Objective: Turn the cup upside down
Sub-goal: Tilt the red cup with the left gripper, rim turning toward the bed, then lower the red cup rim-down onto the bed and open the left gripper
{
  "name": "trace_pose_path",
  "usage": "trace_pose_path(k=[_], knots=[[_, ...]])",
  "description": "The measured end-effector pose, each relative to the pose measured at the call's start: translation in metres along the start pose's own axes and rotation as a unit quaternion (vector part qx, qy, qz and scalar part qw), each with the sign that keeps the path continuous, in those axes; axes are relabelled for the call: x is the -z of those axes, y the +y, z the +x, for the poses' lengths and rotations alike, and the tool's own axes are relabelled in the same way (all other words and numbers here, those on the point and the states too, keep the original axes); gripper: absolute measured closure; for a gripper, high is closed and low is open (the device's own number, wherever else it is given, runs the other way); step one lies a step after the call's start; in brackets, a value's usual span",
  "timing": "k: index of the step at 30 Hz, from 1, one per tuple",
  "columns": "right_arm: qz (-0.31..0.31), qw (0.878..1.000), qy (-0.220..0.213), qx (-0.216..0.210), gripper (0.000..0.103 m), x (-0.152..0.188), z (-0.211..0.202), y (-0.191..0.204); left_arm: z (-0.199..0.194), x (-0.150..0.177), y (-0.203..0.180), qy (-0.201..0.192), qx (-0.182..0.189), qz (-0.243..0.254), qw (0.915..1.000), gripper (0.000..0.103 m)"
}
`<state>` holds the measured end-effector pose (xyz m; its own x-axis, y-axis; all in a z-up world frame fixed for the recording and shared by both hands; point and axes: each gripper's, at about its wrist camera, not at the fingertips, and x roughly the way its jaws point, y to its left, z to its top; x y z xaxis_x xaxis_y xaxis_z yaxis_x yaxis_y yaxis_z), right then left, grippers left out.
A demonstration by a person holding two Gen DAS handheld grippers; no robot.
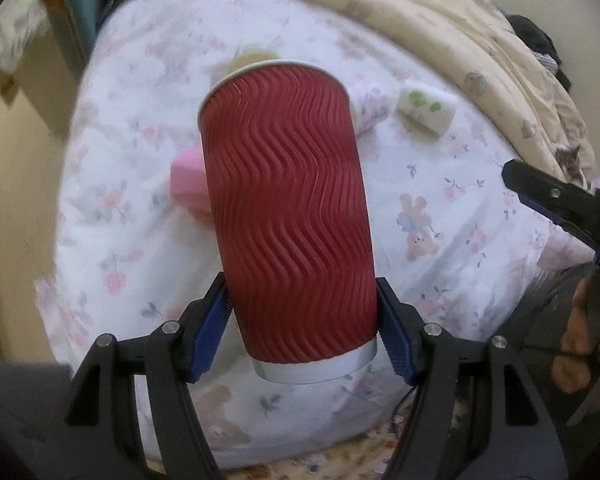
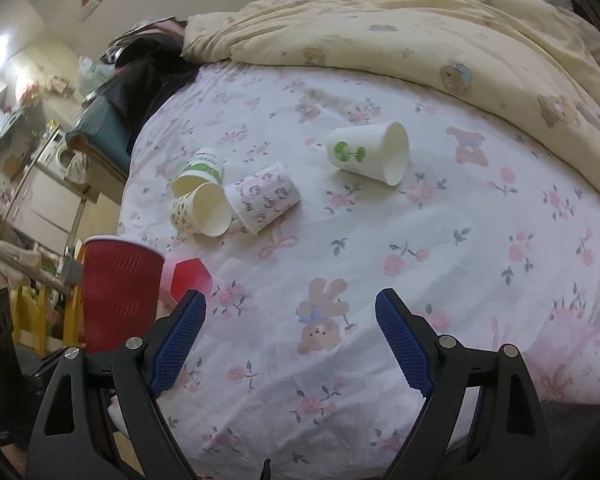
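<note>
My left gripper [image 1: 302, 296] is shut on a red ribbed paper cup [image 1: 286, 208], gripping it near its white base; the rim points away from the camera and the cup is held above the bed. The same red cup [image 2: 118, 292] shows at the lower left of the right wrist view. My right gripper [image 2: 290, 300] is open and empty above the floral sheet [image 2: 380, 280]. It also shows at the right edge of the left wrist view [image 1: 548, 200].
Several paper cups lie on their sides on the sheet: a white one with green print [image 2: 368, 154], a patterned one [image 2: 264, 198], a cream one [image 2: 200, 210] and a green-striped one [image 2: 202, 168]. A pink cup [image 2: 186, 276] lies behind the red one. A yellow quilt [image 2: 420, 28] bounds the far side.
</note>
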<state>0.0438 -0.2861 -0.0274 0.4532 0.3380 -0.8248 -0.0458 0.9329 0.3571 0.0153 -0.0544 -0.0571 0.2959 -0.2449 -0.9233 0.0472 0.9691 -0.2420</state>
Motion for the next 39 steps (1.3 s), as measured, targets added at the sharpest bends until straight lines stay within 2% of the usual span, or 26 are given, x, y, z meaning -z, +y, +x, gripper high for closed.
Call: trace_pose_path(k=[1, 3, 5, 7, 9, 13, 18, 22, 27, 39], knots=[[-0.008, 1.0, -0.003, -0.005, 0.014, -0.001, 0.0, 0.004, 0.0, -0.001, 0.0, 0.001, 0.009, -0.002, 1.0, 0.038], [-0.021, 1.0, -0.003, -0.018, 0.014, -0.005, 0.001, 0.011, -0.006, 0.0, -0.005, -0.013, -0.009, 0.018, 0.9997, 0.038], [-0.033, 0.999, 0.003, -0.042, 0.014, -0.009, 0.003, 0.019, -0.008, 0.002, -0.007, -0.015, -0.008, 0.021, 0.9996, 0.038], [-0.043, 0.996, 0.013, -0.078, 0.014, -0.013, 0.005, 0.028, -0.01, 0.004, -0.009, -0.011, 0.006, 0.017, 0.9998, 0.038], [-0.059, 0.991, 0.029, -0.114, 0.014, -0.016, 0.011, 0.04, -0.012, 0.006, -0.013, -0.017, -0.001, 0.027, 0.9995, 0.038], [-0.092, 0.985, 0.048, -0.136, 0.014, -0.018, 0.024, 0.06, -0.014, 0.006, -0.018, -0.021, 0.002, 0.038, 0.9991, 0.037], [-0.071, 0.979, 0.075, -0.178, 0.014, -0.016, 0.041, 0.061, -0.009, 0.009, -0.025, -0.006, 0.02, 0.054, 0.9983, 0.038], [-0.068, 0.977, 0.088, -0.182, 0.014, -0.009, 0.047, 0.062, -0.011, 0.01, -0.035, -0.017, 0.011, 0.074, 0.9971, 0.038], [-0.08, 0.979, 0.097, -0.16, 0.014, -0.005, 0.051, 0.065, -0.021, 0.012, -0.043, -0.044, -0.002, 0.098, 0.9942, 0.039], [-0.031, 0.983, 0.105, -0.145, 0.013, -0.008, 0.056, 0.042, -0.035, 0.005, -0.028, -0.077, -0.002, 0.071, 0.9945, 0.04]])
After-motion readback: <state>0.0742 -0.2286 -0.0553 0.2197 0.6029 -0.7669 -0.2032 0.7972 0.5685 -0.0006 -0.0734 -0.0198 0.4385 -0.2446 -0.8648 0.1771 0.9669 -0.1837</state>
